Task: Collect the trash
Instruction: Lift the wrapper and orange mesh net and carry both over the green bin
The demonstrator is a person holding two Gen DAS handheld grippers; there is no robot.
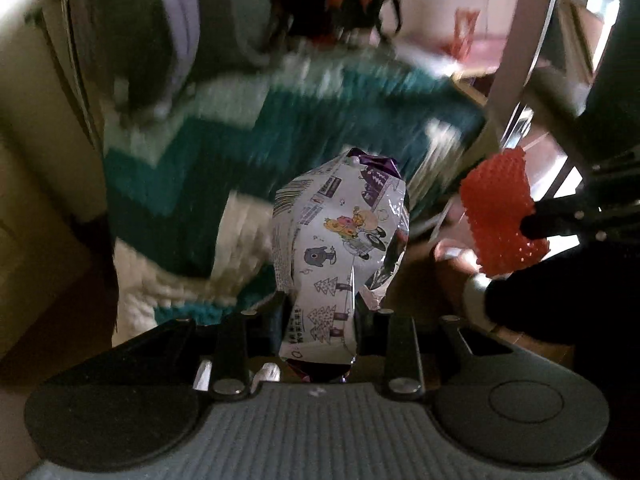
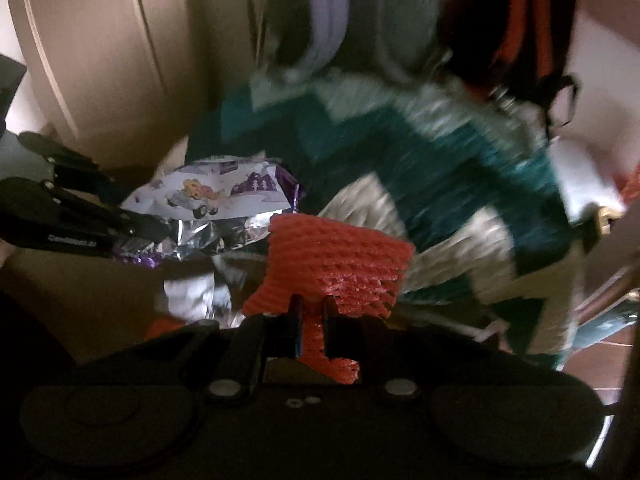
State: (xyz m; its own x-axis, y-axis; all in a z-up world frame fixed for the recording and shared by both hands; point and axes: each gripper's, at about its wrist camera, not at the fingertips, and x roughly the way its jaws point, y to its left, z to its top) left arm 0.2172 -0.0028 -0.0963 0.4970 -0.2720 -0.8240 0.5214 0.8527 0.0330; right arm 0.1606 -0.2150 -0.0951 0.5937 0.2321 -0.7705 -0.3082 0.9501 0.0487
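A crumpled white foil snack wrapper with cartoon prints (image 1: 340, 240) is clamped between the jaws of the left gripper (image 1: 320, 320). An orange foam fruit net (image 2: 340, 264) is pinched by the right gripper (image 2: 312, 320), beside the wrapper, above a blurred teal-and-cream knitted blanket (image 1: 240, 140).

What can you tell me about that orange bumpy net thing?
The orange foam net looks like the soft mesh sleeve that wraps fruit: bright orange-red, spongy, with a bumpy diamond weave and ragged open holes along its lower edge. It is squashed flat at the bottom, where the right gripper has its black fingers shut on it, and it fans out wider above them. It hangs in the air, beside the crinkly snack wrapper without clearly touching it.
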